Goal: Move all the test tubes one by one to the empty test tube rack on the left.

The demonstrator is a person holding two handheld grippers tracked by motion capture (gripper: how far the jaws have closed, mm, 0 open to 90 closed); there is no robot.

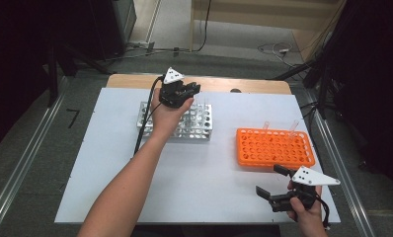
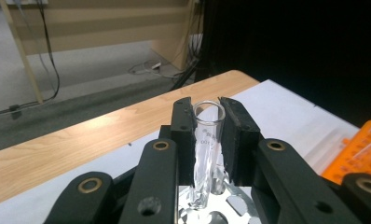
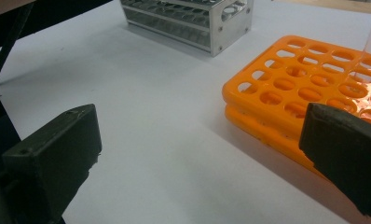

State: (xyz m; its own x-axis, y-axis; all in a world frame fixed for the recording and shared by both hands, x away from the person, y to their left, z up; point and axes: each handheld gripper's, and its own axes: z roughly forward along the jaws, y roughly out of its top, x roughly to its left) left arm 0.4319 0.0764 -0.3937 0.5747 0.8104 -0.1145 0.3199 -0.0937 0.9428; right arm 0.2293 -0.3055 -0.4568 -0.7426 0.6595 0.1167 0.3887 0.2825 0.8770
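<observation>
Between the left jaws (image 2: 207, 135), clamped: a clear tube (image 2: 206, 140), upright, long axis vertical, open mouth up, foot just over the metal rack (image 1: 200, 126) at the bench's (image 1: 194, 187) far side. Behind them, left hand (image 1: 165, 116) stretched forward, forearm slanting across the bench. Near the bench's front edge, right jaws (image 1: 271, 181) spread wide, holding nothing, just beside the orange rack (image 1: 273, 147); right hand (image 1: 305, 210) low, wrist bent inward.

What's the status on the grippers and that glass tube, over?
Left gripper shut on glass test tube, above the metal rack. Right gripper open, idle beside the orange rack. Nothing in the way.
</observation>
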